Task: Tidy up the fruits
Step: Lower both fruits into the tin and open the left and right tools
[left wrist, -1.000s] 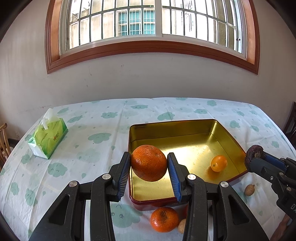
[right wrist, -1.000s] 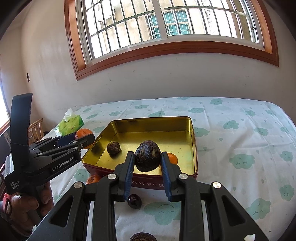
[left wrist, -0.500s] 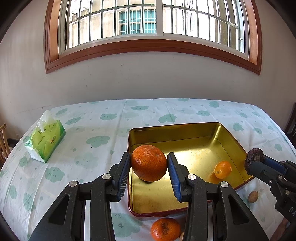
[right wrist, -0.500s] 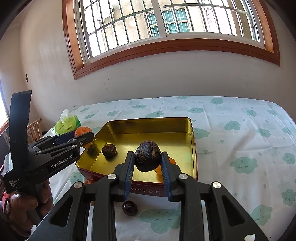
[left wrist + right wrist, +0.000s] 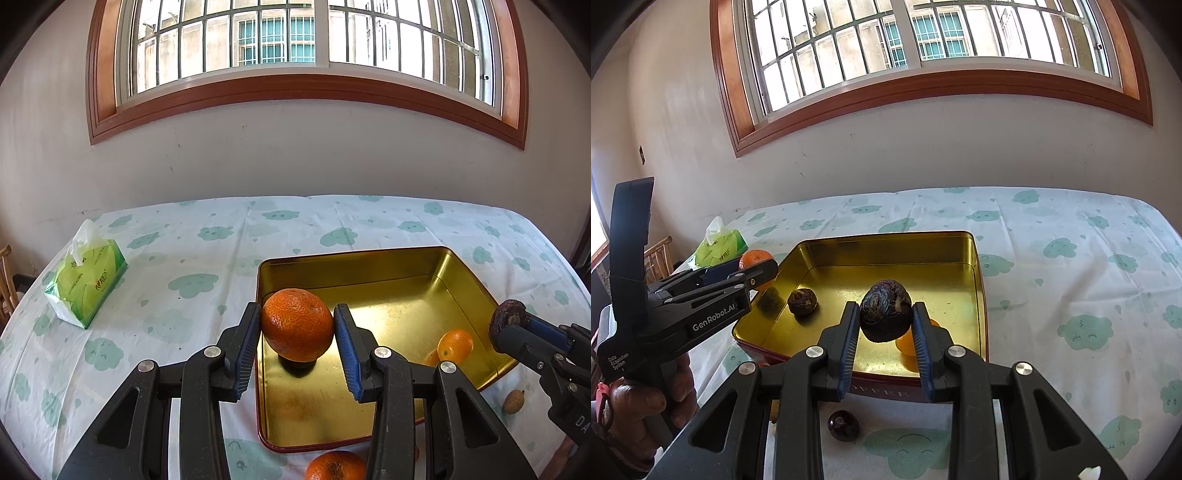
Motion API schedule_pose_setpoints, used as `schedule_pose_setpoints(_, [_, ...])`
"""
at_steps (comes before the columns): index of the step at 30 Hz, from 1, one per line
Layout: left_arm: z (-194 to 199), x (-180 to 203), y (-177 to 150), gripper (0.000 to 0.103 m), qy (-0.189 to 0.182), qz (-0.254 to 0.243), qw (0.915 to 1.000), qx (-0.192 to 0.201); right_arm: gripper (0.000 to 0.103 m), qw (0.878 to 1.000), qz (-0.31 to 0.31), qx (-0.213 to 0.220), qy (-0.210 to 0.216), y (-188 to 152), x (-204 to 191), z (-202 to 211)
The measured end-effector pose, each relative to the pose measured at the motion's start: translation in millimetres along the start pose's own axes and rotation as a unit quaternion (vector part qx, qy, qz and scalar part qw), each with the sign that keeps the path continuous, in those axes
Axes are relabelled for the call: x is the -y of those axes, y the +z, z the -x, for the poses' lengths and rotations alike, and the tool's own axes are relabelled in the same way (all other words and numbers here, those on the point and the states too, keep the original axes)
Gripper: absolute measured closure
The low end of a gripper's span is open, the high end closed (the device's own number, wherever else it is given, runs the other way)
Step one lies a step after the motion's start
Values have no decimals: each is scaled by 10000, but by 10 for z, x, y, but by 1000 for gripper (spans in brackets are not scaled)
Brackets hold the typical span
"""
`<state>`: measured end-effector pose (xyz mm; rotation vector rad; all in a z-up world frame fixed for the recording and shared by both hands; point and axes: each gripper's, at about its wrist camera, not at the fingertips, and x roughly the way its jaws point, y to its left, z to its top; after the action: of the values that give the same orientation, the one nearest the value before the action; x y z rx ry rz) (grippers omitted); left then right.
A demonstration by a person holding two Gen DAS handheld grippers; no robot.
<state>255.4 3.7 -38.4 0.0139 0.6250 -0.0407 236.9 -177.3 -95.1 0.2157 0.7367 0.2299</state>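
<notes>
**Inspector:** Risk first. What could go wrong?

**Operator:** Left gripper is clamped on a mandarin, held over the near left part of the gold tin. Let go from there, a round fruit would likely roll across the slick metal floor. Right gripper is closed on a dark wrinkled fruit above the tin's near wall. Released too far back, it could clip the rim and fall onto the cloud-print tablecloth.

**Inspector:** And the two tools?

**Operator:** Both hang over the same tin, so they could knock together.

**Inspector:** What does the tin hold?

**Operator:** A small orange fruit by the right wall and another dark wrinkled one towards the left. Outside it lie a second mandarin, a small brownish fruit and a dark glossy one.
</notes>
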Motion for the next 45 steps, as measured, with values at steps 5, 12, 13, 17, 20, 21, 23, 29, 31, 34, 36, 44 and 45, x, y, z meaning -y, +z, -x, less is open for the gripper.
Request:
schedule_pose_setpoints(5, [-74, -18, 15, 62, -36, 42, 10000, -53, 77, 10000, -13, -5, 5, 19, 25, -52])
schedule_pose_setpoints(12, [-130, -5, 49, 62, -20, 15, 10000, -21, 77, 10000, -39, -47, 15, 30, 54, -138])
schedule_pose_setpoints(13, [-139, -4, 50, 62, -22, 17, 10000, -22, 77, 10000, -41, -50, 22, 33, 57, -150])
schedule_pose_setpoints(17, [-178, 3, 51, 62, -14, 10, 10000, -41, 77, 10000, -38, -57, 25, 41, 63, -191])
schedule_pose_setpoints(20, [-204, 8, 50, 62, -19, 9, 10000, -54, 77, 10000, -34, -57, 24, 43, 65, -196])
schedule_pose_setpoints(21, [-211, 10, 50, 62, -15, 7, 10000, -52, 77, 10000, -38, -60, 25, 43, 64, -193])
schedule_pose_setpoints(23, [-217, 12, 51, 62, -17, 8, 10000, -50, 77, 10000, -47, -68, 25, 51, 71, -227])
schedule_pose_setpoints(29, [-243, 10, 60, 62, -16, 10, 10000, -51, 77, 10000, -50, -73, 25, 60, 91, -280])
schedule_pose_setpoints(31, [-264, 10, 62, 62, -7, 0, 10000, -51, 77, 9999, -53, -85, 24, 63, 100, -312])
schedule_pose_setpoints(34, [-282, 8, 66, 62, -7, 4, 10000, -55, 77, 9999, -65, -102, 25, 61, 115, -351])
schedule_pose_setpoints(36, [-288, 4, 69, 62, -15, -3, 10000, -62, 77, 9999, -67, -110, 19, 61, 120, -375])
schedule_pose_setpoints(44, [-333, -1, 75, 62, -8, 10, 10000, -66, 77, 9999, -96, -125, 6, 51, 157, -420])
schedule_pose_setpoints(45, [-334, -1, 75, 62, -8, 10, 10000, -67, 77, 9999, -107, -126, 8, 49, 169, -421])
